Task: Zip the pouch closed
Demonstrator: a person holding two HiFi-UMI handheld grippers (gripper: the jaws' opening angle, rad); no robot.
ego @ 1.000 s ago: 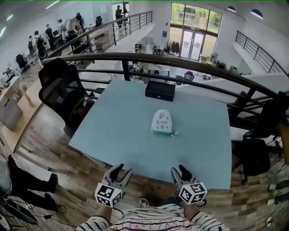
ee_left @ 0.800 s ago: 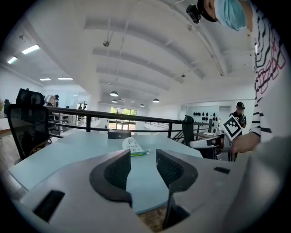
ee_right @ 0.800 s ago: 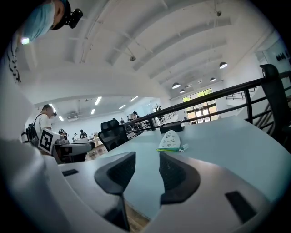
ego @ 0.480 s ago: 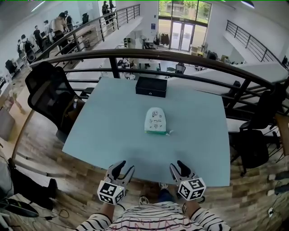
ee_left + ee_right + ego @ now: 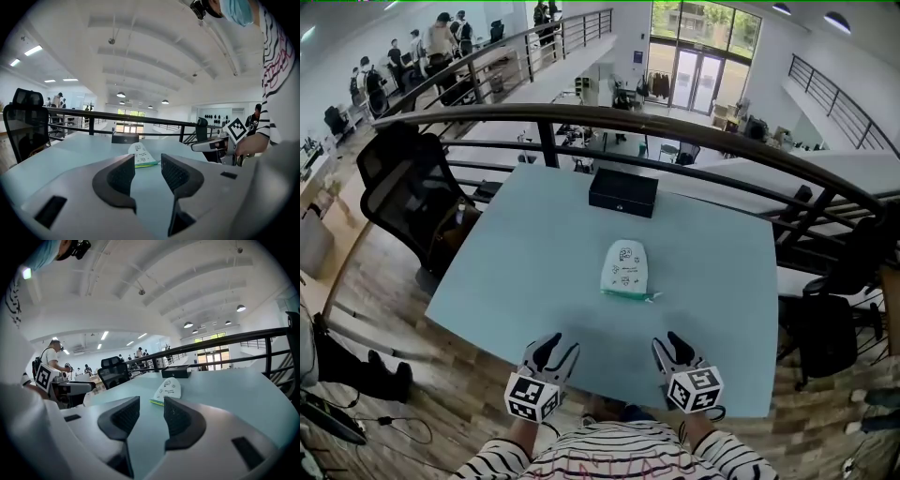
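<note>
The pouch lies flat mid-worktop, well ahead of me. It looks soft and light, likely to slide, so I'd pin the fabric by its green zip edge. My left hand-held gripper and right hand-held gripper hover empty, jaws apart.

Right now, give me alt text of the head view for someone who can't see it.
A small white pouch lies in the middle of a pale blue table, a black box behind it at the far edge. At the near edge the left hand-held gripper and right hand-held gripper are both open, empty and short of the pouch.
</note>
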